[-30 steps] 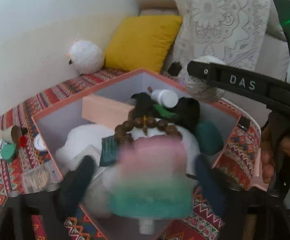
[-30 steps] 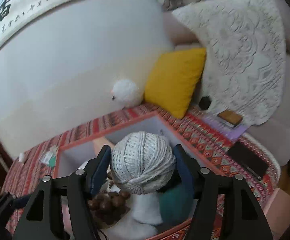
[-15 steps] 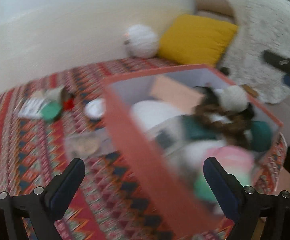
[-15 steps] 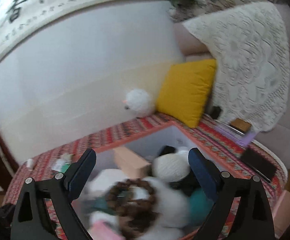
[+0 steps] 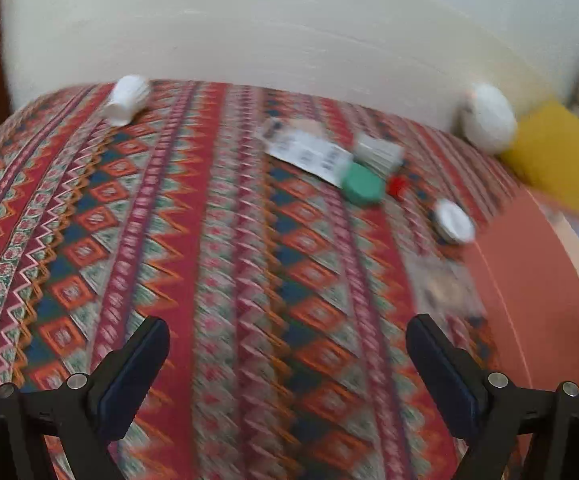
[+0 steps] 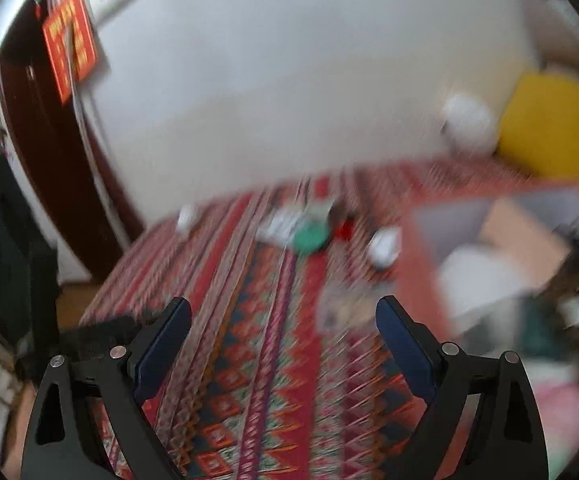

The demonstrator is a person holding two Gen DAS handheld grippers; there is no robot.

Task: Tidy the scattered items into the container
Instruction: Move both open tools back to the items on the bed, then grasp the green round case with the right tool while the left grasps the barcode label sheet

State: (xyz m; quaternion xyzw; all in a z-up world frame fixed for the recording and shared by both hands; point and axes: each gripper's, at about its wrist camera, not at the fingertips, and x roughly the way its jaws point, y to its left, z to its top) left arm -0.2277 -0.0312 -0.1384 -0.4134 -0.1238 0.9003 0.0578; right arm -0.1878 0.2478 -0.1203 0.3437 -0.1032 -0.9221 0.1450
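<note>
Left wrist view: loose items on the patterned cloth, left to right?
White bottle on its side → printed paper slip → green round lid → small red piece → white round tin → pink box wall at the right edge.

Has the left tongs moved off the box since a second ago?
Yes. The left tongs, open and empty, swung left: the pink box it hovered over now sits at the right edge, beyond the green lid.

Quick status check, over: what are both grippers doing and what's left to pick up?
Left gripper open, empty. Right gripper open, empty. Green lid, white cap, paper slip outside the box. Nothing blocking.
</note>
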